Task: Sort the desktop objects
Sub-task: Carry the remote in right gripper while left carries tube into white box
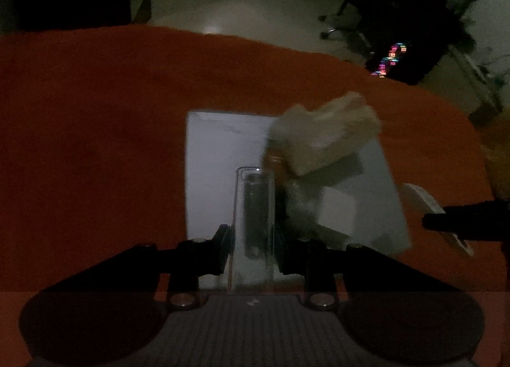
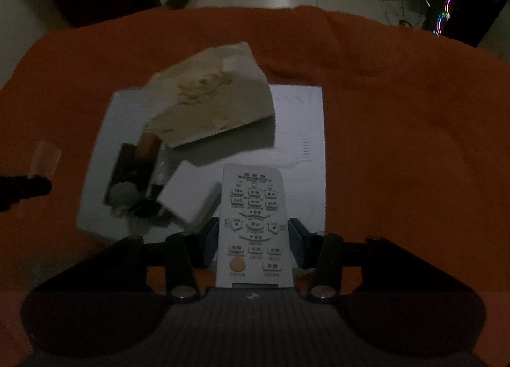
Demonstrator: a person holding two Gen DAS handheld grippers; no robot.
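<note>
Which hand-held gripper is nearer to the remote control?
Right. The right hand-held gripper is shut on the remote control; the left hand-held gripper is off to its side, holding a clear tube.

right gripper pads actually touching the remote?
Touching. The right wrist view shows the remote lifted clear of the white sheet, with the right gripper pads pressed against both its long edges.

Printed labels are seen on the face of a white remote control (image 2: 254, 226), above and on its buttons, but they are too small and blurred to be read. Arrow marks are made out on its middle keys. No other text, brand or number is legible anywhere.
</note>
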